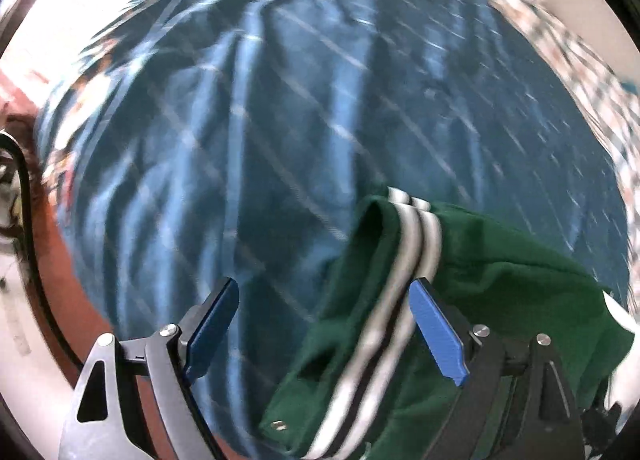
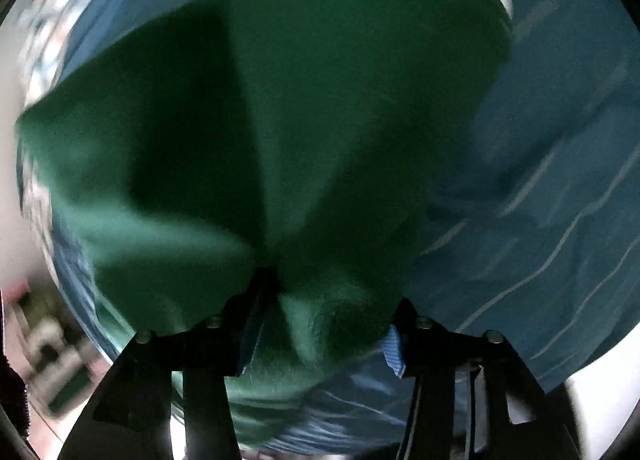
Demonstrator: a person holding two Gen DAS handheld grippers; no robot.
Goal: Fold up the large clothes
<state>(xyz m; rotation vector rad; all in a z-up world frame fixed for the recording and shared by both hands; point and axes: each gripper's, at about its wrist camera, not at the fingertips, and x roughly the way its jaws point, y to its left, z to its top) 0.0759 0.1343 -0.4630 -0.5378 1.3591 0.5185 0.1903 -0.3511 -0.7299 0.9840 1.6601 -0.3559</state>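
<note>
Nearest us, our left hand-held gripper (image 1: pixel 324 324) hangs wide apart and grips nothing; the green garment (image 1: pixel 460 300) lies under its right finger (image 1: pixel 436 330), spreading from 3 to 6 o'clock, its white stripes (image 1: pixel 404 284) running between the fingers. Our right hand-held gripper (image 2: pixel 324 324) stands partly parted with a bunched fold of the green garment (image 2: pixel 280 120) between its fingers; whether the pads press it we cannot tell. Beyond, the blue bedspread (image 1: pixel 280 100) with pale lines fills the view toward 12 o'clock.
</note>
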